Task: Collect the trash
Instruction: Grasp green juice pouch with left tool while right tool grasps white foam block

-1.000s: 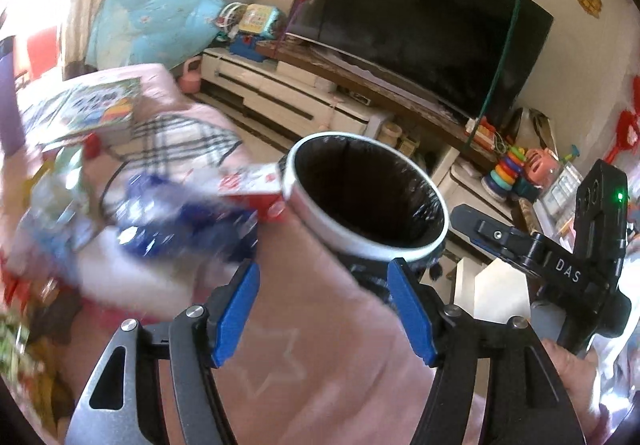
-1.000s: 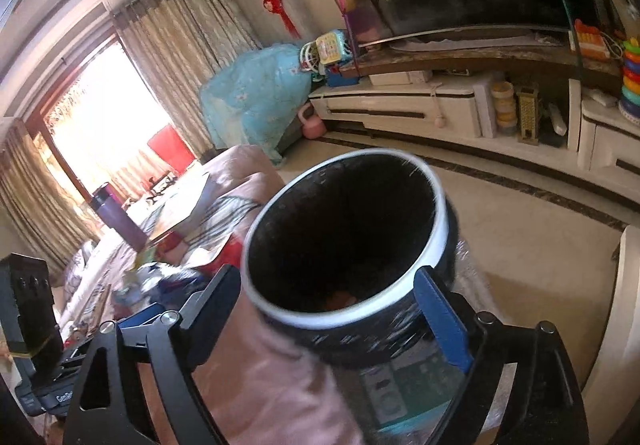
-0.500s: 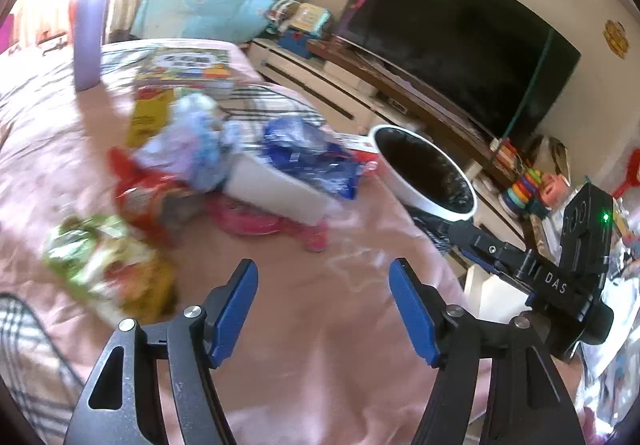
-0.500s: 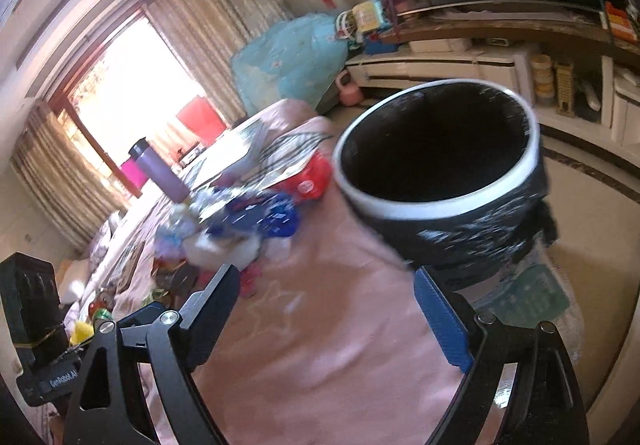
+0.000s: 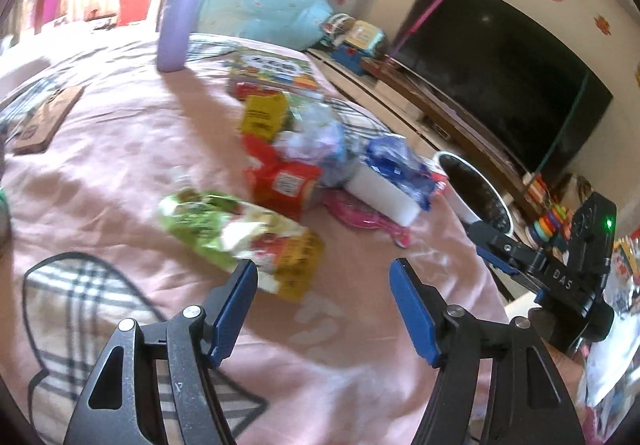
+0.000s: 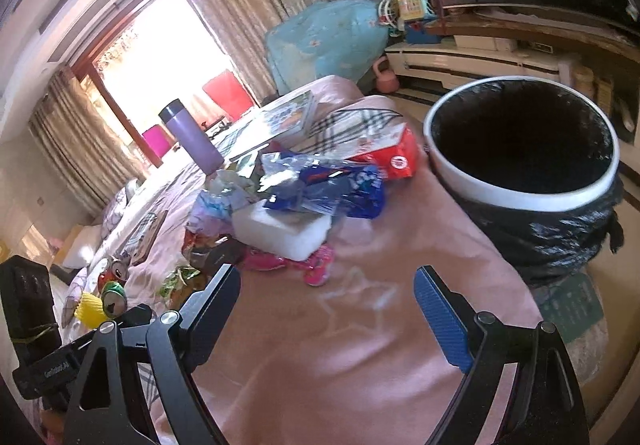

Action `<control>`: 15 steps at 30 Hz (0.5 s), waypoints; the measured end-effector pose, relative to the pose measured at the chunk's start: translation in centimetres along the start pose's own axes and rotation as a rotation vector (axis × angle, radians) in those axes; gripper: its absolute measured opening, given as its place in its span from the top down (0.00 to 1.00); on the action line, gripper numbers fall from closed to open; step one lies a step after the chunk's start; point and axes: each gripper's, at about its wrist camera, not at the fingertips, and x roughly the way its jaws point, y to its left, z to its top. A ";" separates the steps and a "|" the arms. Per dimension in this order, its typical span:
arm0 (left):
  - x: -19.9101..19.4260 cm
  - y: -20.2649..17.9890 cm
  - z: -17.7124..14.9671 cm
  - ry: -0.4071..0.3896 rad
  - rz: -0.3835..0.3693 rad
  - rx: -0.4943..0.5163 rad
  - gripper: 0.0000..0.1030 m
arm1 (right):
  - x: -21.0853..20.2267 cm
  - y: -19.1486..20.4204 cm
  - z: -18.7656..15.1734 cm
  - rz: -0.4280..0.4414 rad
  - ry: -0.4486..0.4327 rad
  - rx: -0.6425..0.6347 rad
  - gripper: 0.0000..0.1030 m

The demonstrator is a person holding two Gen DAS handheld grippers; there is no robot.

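1. Pink bedding (image 5: pixel 120 173) carries a heap of wrappers (image 5: pixel 240 237) beside the black-lined bin (image 6: pixel 520 141).
2. Left gripper (image 5: pixel 324 285) and right gripper (image 6: pixel 328 293) both gape wide, holding nothing.
3. Risk: slick, overlapping packets may slip off the bed, or the jaws snag cloth.
4. Only the right view shows crushed cans (image 6: pixel 114 293); only the left, the yellow carton (image 5: pixel 262 117).

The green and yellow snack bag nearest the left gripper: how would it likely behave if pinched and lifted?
The green and yellow snack bag looks crumpled and flat, so probably floppy and light. Its glossy film may slip between the pads.
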 end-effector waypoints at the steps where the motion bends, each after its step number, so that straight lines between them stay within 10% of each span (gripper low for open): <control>1: -0.3 0.6 0.2 -0.002 0.005 -0.016 0.34 | 0.2 0.2 0.1 0.001 0.000 -0.005 0.13; 15: 2.5 6.2 2.0 0.103 0.008 -0.279 0.29 | 4.4 4.0 0.9 0.038 0.046 -0.152 0.14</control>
